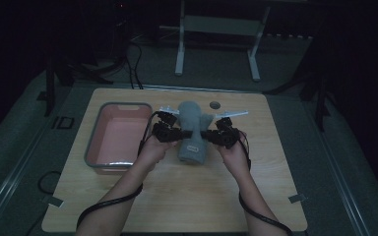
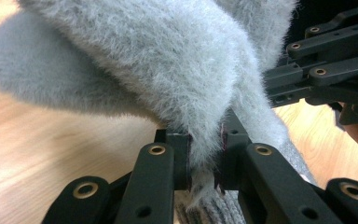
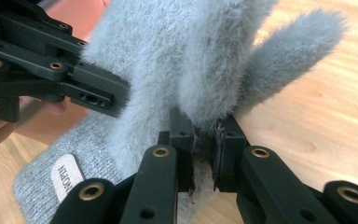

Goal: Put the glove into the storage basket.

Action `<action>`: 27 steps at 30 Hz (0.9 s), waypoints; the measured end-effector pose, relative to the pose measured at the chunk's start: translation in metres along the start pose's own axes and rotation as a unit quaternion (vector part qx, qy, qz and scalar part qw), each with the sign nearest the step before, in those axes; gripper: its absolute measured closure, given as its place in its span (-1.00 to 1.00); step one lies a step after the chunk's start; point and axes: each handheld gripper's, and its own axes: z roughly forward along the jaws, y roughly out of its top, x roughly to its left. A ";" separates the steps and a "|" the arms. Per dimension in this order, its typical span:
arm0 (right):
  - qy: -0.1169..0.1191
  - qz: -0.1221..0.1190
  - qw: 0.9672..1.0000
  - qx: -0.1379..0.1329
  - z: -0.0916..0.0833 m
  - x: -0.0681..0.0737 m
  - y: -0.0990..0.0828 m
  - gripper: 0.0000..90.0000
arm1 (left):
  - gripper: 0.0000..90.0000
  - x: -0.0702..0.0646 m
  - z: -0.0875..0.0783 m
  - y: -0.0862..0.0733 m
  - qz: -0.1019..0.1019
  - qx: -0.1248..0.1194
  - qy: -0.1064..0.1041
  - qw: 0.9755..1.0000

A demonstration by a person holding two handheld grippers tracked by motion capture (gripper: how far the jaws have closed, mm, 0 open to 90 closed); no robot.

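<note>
A fluffy grey mitten (image 1: 193, 130) with a ribbed cuff and a white label (image 3: 67, 177) is held above the wooden table (image 1: 177, 196) between my two grippers. My left gripper (image 1: 178, 133) pinches its left edge; in the left gripper view (image 2: 205, 156) the jaws are shut on a fold of grey fleece (image 2: 168, 60). My right gripper (image 1: 205, 134) pinches the right edge; in the right gripper view (image 3: 204, 149) its jaws clamp the fleece (image 3: 191, 56) near the thumb (image 3: 289, 51). The other gripper (image 3: 51, 70) shows at the left of that view.
A grey bin with a pink inside (image 1: 118, 136) stands on the table just left of my left hand. A round hole (image 1: 215, 104) lies near the table's far edge. A white metal frame (image 1: 216, 39) stands on the floor beyond the table.
</note>
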 end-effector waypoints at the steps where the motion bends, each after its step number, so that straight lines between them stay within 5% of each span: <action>1: -0.002 -0.002 1.000 -0.004 -0.001 0.003 0.004 0.80 | 0.78 0.000 -0.004 0.002 -0.001 -0.002 0.003 1.000; 15: 0.015 -0.027 0.999 -0.025 0.008 0.051 0.057 0.80 | 0.78 0.019 -0.071 0.017 -0.004 -0.026 0.042 0.999; 27: 0.042 -0.050 0.998 -0.010 0.046 0.098 0.096 0.80 | 0.78 0.052 -0.131 0.009 -0.024 -0.027 0.081 0.996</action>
